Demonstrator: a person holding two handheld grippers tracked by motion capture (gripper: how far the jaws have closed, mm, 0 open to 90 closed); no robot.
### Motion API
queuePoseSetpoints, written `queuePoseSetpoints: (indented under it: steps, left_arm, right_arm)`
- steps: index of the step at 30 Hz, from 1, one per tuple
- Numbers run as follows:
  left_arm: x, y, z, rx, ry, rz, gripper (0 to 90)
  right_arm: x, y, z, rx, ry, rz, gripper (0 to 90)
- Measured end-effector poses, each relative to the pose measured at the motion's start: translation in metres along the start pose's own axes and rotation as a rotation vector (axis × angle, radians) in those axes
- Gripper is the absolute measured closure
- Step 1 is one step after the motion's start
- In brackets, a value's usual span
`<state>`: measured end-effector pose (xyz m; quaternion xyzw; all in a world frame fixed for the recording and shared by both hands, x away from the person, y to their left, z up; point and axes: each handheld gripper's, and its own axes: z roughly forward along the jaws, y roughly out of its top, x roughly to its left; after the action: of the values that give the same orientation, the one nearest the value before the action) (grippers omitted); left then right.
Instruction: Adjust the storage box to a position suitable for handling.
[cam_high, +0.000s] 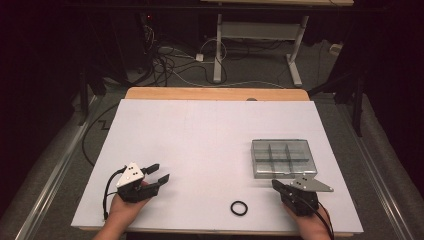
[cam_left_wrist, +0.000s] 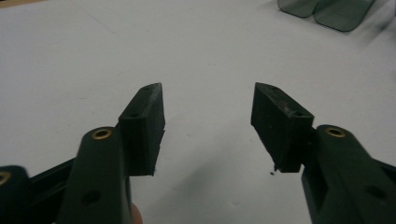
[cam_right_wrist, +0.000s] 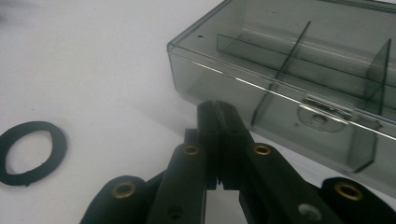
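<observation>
A clear smoky plastic box (cam_high: 283, 158) with inner dividers and its lid down lies on the right part of the white table top (cam_high: 200, 135). A black rubber ring (cam_high: 239, 208) lies flat near the front edge, between my two hands. My right gripper (cam_high: 275, 184) is just in front of the box's near left corner, its jaws shut with nothing between them. In the right gripper view the shut tips (cam_right_wrist: 216, 105) are close to the box wall (cam_right_wrist: 289, 79), apart from it, and the ring (cam_right_wrist: 31, 152) lies to the left. My left gripper (cam_high: 159, 171) stands open over bare table at the front left, empty (cam_left_wrist: 208, 91).
The white sheet covers a wooden table whose bare far edge (cam_high: 215, 93) shows at the back. Beyond it are a desk frame (cam_high: 260, 35) and loose cables (cam_high: 165, 60) on the floor. A corner of the box (cam_left_wrist: 327, 9) shows far off in the left gripper view.
</observation>
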<state>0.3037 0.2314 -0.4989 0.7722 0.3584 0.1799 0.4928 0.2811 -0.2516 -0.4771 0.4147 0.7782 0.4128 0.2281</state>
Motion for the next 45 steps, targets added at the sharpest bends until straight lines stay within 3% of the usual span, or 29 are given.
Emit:
queuePoseSetpoints:
  steps: [3,11,15,22,25,30,40,45]
  left_arm:
    - [0.001,0.0,0.0,0.0,0.004,-0.014,51.1]
    - [-0.002,0.0,0.001,0.006,0.014,0.008,71.8]
    - [-0.002,0.0,0.001,0.009,0.035,0.003,77.6]
    - [0.001,0.0,-0.001,-0.007,0.02,-0.021,86.9]
    - [0.002,0.0,-0.001,-0.007,0.02,-0.032,87.7]
    - [0.003,0.0,0.0,0.0,0.015,-0.044,87.7]
    - [0.002,0.001,0.001,0.008,0.001,-0.024,87.7]
    - [0.003,0.001,0.002,0.019,0.001,-0.038,87.7]
  right_arm:
    - [-0.003,-0.002,-0.001,0.002,-0.008,0.0,90.0]
    - [-0.018,-0.005,-0.009,-0.001,-0.032,0.015,90.0]
    - [-0.026,-0.007,-0.015,0.003,-0.043,0.035,90.0]
    - [-0.043,-0.013,-0.026,0.003,-0.074,0.056,90.0]
    - [-0.048,-0.015,-0.034,-0.02,-0.062,0.077,90.0]
    - [-0.052,-0.016,-0.046,-0.038,-0.088,0.073,90.0]
    - [-0.068,-0.015,-0.062,-0.087,-0.159,0.11,90.0]
    - [-0.084,-0.005,-0.064,-0.108,-0.233,0.117,90.0]
